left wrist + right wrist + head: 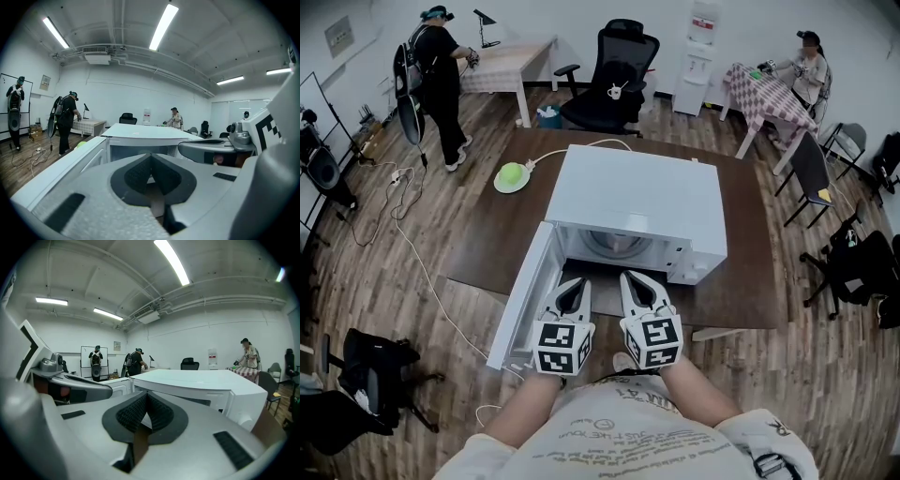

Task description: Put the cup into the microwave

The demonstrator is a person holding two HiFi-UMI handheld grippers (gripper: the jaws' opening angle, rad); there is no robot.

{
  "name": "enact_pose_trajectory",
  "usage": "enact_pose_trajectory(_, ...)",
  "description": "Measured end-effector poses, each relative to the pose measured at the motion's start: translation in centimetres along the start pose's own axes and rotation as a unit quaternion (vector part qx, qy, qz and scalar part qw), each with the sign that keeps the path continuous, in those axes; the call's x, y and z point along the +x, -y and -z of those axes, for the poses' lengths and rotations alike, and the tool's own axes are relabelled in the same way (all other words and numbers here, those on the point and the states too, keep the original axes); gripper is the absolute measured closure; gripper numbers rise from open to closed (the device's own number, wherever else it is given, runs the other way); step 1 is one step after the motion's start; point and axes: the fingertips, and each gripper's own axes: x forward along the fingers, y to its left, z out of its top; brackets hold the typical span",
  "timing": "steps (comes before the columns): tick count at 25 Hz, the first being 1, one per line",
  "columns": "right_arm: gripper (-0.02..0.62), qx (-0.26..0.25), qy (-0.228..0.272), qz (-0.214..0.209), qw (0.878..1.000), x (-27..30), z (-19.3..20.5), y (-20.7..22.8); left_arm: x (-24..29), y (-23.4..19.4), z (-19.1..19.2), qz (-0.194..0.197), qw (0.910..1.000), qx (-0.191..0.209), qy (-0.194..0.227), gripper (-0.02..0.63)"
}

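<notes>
Seen at lower centre of the head view: left gripper (575, 284) and right gripper (632, 278) held side by side, forearms stretched forward, tips aimed at the microwave (639, 202) with its door (525, 291) swung open to the left. Jaws pressed together on both, nothing between them. Found only in the head view: what looks like a green cup (512, 174) on the table (741, 272), upper left of the microwave, well apart from both grippers. Found only in the gripper views: ceiling lights (163, 26).
</notes>
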Motion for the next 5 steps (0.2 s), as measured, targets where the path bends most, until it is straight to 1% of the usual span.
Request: enact_pose_trajectory(5, 0.581, 0.001, -0.005, 0.003, 1.0, -0.45, 0.11, -0.07, -0.42, 0.27, 0.02, 0.004, 1.0, 0.001, 0.002, 0.594)
